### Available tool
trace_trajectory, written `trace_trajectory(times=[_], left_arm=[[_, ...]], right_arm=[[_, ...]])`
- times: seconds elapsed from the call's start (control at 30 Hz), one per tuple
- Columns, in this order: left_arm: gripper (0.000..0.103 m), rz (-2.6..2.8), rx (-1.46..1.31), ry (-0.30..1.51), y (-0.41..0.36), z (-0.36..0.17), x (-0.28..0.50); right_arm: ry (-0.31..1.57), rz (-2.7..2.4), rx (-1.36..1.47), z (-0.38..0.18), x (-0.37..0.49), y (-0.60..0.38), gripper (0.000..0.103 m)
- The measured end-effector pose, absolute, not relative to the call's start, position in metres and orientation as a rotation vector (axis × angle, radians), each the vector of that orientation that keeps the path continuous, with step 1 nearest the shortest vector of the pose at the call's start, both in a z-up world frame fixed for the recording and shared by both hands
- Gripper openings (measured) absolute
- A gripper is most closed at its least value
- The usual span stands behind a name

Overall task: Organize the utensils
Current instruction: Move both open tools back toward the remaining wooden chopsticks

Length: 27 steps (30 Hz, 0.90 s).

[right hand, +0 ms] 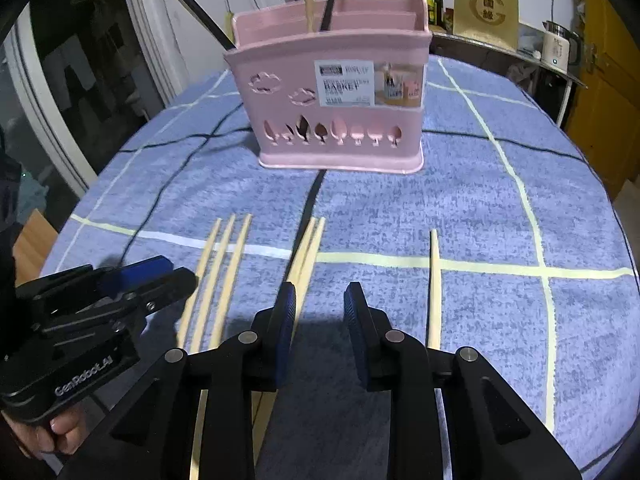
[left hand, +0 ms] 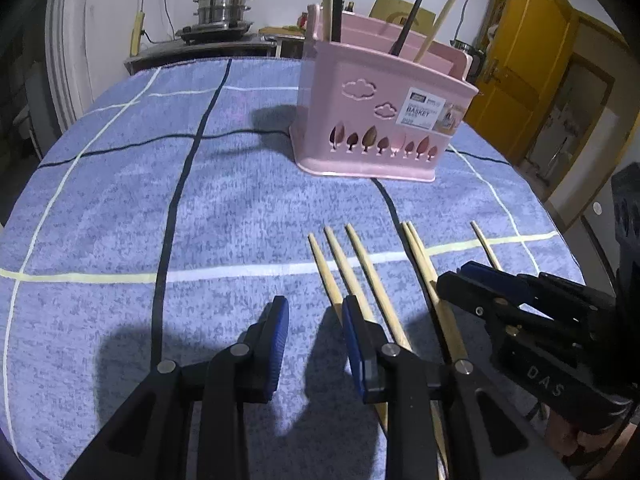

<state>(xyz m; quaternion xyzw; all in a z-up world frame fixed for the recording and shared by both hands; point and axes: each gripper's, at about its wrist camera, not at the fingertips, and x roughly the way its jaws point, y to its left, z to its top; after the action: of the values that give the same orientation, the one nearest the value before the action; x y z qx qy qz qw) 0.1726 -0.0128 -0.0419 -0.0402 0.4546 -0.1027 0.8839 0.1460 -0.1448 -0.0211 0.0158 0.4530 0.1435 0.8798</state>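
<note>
Six chopsticks [right hand: 224, 264] lie on desk cloth [right hand: 500, 220] in front of pink basket [right hand: 340, 92], well apart from it. Left hand-held gripper [left hand: 314, 320] and right hand-held gripper [right hand: 320, 304] both open, empty, over chopsticks' near ends.

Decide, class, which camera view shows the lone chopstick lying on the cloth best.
The right wrist view: the lone chopstick shows along most of its length, clear of the right gripper. The left wrist view shows only its tip; the right gripper covers the rest.
</note>
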Motion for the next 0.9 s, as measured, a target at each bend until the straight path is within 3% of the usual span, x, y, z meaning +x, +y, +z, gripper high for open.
trace_trajectory(times=[0.7,0.9], left_arm=[[0.03,-0.246,-0.001,0.956,-0.012,-0.042,0.167],[0.022,-0.236,-0.005,0.992,-0.007,-0.04,0.183]], right_arm=[[0.957,0.268,-0.019,-0.021,0.145,-0.153,0.027],[0.971,0.263,-0.033,-0.021,0.157,-0.148,0.026]])
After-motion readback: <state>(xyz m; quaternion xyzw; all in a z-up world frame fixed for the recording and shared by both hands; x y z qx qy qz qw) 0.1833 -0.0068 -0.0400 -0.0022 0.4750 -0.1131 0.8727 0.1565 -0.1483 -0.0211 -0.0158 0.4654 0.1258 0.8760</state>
